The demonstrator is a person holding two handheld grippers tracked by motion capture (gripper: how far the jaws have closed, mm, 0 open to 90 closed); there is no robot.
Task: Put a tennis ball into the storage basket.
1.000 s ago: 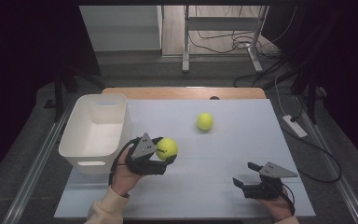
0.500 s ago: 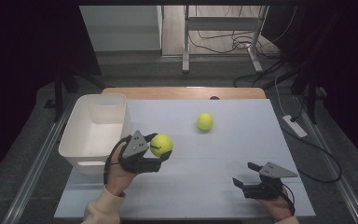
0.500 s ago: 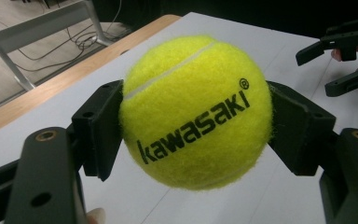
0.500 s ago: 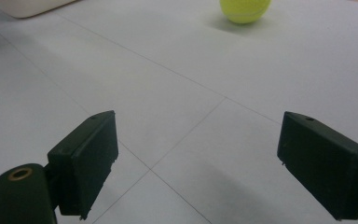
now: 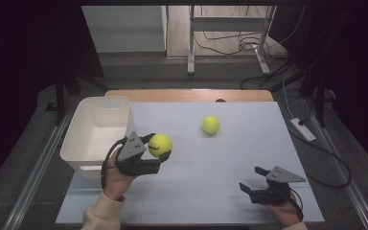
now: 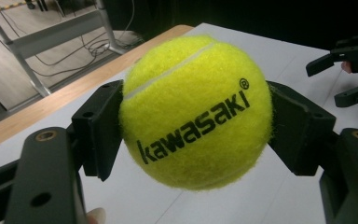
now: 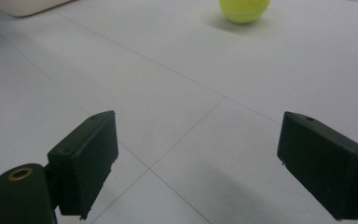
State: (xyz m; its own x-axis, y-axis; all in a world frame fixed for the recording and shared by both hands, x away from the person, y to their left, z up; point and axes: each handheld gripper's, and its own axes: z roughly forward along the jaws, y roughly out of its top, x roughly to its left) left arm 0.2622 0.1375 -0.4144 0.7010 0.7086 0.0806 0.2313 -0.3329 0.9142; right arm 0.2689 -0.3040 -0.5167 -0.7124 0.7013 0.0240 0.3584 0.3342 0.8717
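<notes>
White table: two tennis balls, one bin.

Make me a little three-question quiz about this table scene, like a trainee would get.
1. True or false: the left gripper is shut on a tennis ball.
2. How many tennis balls are there in all?
3. The white bin lies: A) beside the left gripper, B) beside the right gripper, C) in the table's middle.

Key: 1 true. 2 two; the second ball lies on the table. 3 A.
</notes>
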